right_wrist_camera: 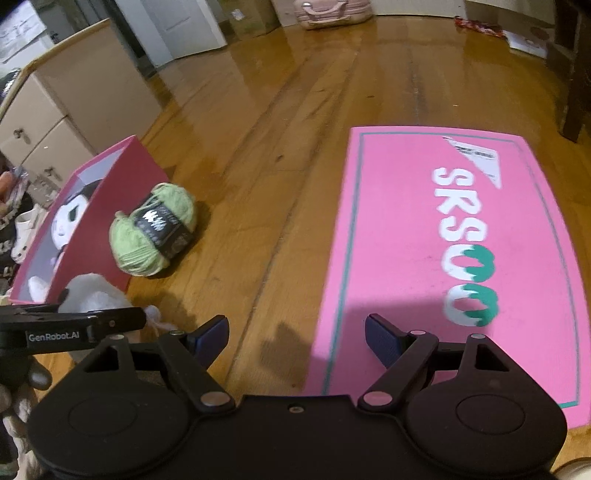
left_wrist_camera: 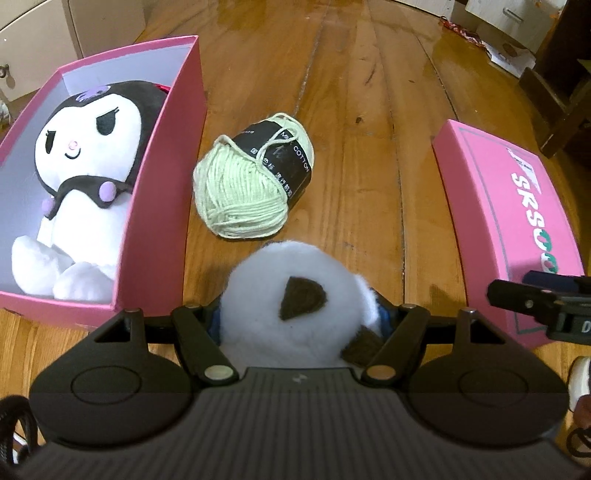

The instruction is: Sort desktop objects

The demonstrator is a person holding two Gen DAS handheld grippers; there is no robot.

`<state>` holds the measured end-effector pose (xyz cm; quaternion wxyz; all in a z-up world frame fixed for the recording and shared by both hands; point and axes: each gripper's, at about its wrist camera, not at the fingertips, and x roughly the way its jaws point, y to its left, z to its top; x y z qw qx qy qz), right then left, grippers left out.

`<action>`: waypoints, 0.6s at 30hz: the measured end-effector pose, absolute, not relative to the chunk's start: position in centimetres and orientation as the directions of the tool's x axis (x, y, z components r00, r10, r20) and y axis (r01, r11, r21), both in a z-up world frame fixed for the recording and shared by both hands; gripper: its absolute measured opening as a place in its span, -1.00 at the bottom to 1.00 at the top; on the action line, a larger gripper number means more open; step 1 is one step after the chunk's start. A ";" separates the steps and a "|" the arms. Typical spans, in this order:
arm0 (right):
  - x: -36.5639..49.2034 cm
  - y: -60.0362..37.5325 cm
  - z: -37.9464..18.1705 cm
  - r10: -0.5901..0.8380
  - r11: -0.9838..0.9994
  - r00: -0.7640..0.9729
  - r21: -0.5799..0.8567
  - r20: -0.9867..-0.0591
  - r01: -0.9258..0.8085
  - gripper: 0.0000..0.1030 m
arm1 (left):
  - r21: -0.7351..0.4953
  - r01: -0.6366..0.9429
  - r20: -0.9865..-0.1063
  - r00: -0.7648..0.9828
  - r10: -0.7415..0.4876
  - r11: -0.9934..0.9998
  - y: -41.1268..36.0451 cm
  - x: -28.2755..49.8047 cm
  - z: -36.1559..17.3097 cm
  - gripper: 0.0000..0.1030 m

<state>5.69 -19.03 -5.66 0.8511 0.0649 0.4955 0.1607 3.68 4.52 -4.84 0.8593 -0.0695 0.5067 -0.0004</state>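
My left gripper point(left_wrist_camera: 299, 317) is shut on a white plush toy point(left_wrist_camera: 295, 291) with brown patches, held just above the wooden floor. Ahead of it lies a ball of pale green yarn point(left_wrist_camera: 251, 177) with a black label. To the left stands an open pink box point(left_wrist_camera: 162, 206) holding a black-and-white plush doll point(left_wrist_camera: 85, 177). In the right wrist view my right gripper point(right_wrist_camera: 295, 336) stands open with nothing between its blue pads, over the near left edge of a pink box lid point(right_wrist_camera: 443, 258) lying flat. The yarn point(right_wrist_camera: 155, 232) and the open box point(right_wrist_camera: 110, 206) show at its left.
Beige drawer cabinets point(right_wrist_camera: 55, 122) stand behind the open box. A dark wooden furniture leg point(left_wrist_camera: 561, 92) rises at the far right, with papers on the floor near it. A pink bag point(right_wrist_camera: 332, 13) sits far back. A person's hand point(right_wrist_camera: 22, 380) grips the left tool.
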 end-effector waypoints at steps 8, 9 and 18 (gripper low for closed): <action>4.1 -15.6 -5.0 0.371 0.914 0.448 0.234 -0.814 -0.331 0.66 | -0.124 -0.084 -0.847 0.528 -0.062 0.989 6.6 2.5 -2.6 0.38; 3.8 -15.2 -4.9 0.371 0.912 0.455 0.226 -0.810 -0.341 0.66 | -0.123 -0.092 -0.847 0.529 -0.056 0.988 7.1 2.4 -2.3 0.38; 2.2 -11.9 -3.1 0.445 0.870 0.432 0.266 -0.784 -0.415 0.66 | -0.128 -0.099 -0.812 0.582 -0.047 0.987 9.7 0.2 0.7 0.38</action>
